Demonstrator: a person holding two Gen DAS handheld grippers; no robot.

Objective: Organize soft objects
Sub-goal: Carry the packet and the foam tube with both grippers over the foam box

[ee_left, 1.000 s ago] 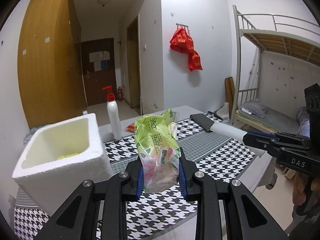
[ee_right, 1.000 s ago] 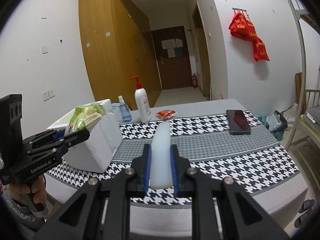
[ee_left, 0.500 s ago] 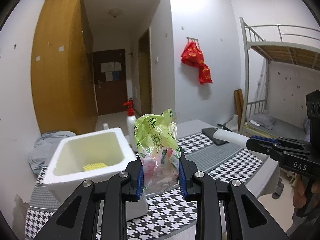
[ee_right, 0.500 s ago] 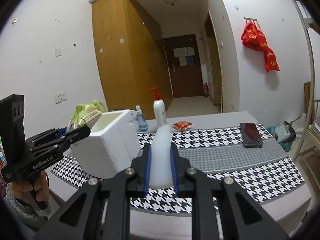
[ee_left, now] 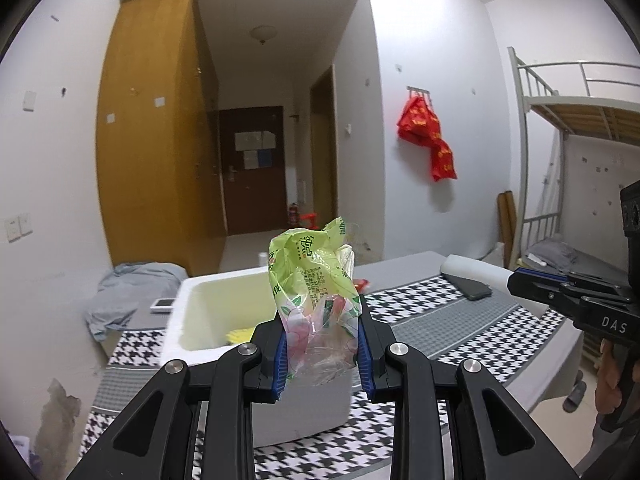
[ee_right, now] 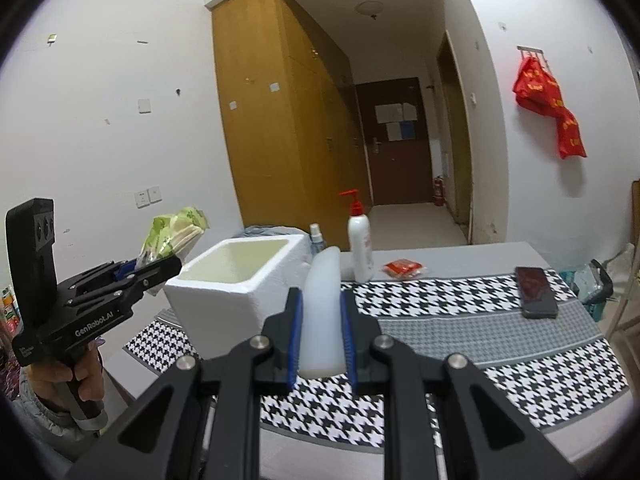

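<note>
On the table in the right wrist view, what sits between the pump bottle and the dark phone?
A small red packet lies between the pump bottle and the phone, seen in the right wrist view.

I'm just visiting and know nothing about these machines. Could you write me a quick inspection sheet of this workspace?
Surface: table under a houndstooth cloth.
Job's things: green plastic packet, white foam piece, white foam box with something yellow inside.
Clutter: pump bottle, small spray bottle, red packet, phone.
Tongs: left tongs shut on the packet; right tongs shut on the foam piece.
Cables: nothing seen.
Surroundings: wooden wardrobe, bunk bed, red bags hanging on the wall.
</note>
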